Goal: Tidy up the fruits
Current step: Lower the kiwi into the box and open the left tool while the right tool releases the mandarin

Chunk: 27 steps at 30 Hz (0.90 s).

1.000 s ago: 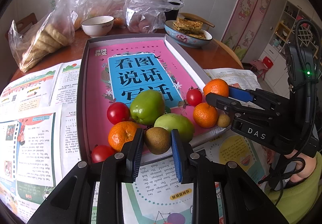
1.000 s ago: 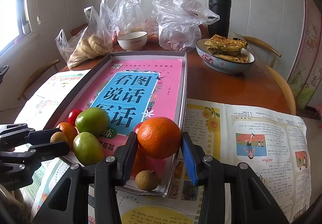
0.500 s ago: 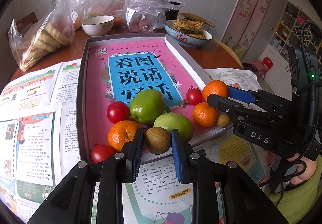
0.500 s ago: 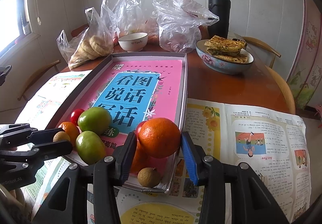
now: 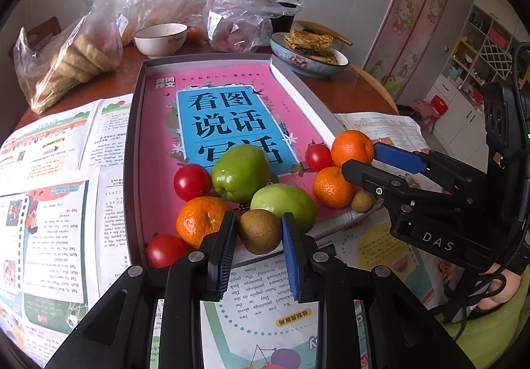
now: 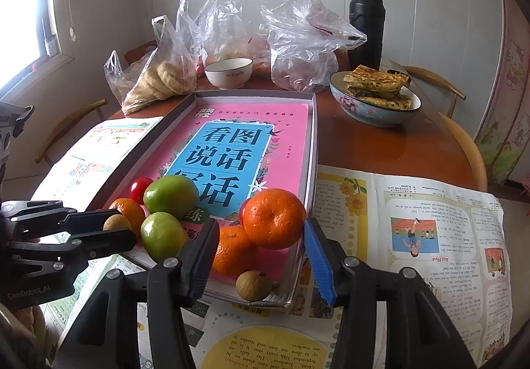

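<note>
A grey box tray [image 5: 134,124] lined with a pink book holds the fruit at its near end: two green apples [image 5: 240,172], oranges, red tomatoes [image 5: 192,182] and a small brown fruit [image 6: 253,284]. My left gripper [image 5: 258,233] is shut on a brown kiwi [image 5: 259,231] at the tray's front edge. My right gripper [image 6: 261,235] has widened around an orange [image 6: 274,218] that sits over the tray's right corner; a gap shows on the left side. The right gripper also shows in the left wrist view [image 5: 374,157], beside that orange [image 5: 351,147].
Newspapers [image 6: 414,203] cover the round wooden table around the tray. At the back stand plastic bags of food [image 6: 298,44], a white bowl [image 6: 228,72], a bowl of flatbread [image 6: 376,97] and a black flask [image 6: 367,27]. Chairs ring the table.
My right gripper's jaws have opened wider around the orange and it sits lower over the tray. My left gripper with the kiwi has barely moved.
</note>
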Motion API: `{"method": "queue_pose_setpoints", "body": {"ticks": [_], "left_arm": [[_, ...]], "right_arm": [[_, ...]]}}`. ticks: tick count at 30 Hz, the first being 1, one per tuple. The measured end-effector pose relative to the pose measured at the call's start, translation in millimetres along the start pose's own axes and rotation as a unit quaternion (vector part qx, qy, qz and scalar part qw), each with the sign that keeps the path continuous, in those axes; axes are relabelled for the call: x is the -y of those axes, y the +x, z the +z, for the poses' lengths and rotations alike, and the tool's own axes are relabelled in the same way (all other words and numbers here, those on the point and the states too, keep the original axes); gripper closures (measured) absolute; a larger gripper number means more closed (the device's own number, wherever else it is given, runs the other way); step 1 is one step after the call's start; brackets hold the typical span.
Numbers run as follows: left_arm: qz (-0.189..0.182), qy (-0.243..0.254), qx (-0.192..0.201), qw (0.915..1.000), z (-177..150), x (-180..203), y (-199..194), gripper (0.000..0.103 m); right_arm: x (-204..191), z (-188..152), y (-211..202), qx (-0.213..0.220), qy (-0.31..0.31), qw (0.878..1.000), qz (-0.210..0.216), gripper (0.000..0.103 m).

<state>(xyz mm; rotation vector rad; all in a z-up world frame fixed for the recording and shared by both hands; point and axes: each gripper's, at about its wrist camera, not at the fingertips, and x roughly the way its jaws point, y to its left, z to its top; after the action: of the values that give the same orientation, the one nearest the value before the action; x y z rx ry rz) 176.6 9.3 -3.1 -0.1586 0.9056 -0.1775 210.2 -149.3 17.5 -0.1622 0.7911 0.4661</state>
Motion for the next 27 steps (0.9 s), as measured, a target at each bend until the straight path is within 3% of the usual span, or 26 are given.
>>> {"method": "queue_pose_setpoints", "body": {"ticks": [21, 27], "left_arm": [[-0.004, -0.005, -0.002, 1.0000, -1, 0, -1, 0.074], [-0.010, -0.005, -0.004, 0.9999, -3, 2, -2, 0.065]], "right_arm": [[-3, -4, -10, 0.011, 0.002, 1.000, 0.005, 0.045], [-4, -5, -15, 0.015, 0.002, 1.000, 0.005, 0.043]]}}
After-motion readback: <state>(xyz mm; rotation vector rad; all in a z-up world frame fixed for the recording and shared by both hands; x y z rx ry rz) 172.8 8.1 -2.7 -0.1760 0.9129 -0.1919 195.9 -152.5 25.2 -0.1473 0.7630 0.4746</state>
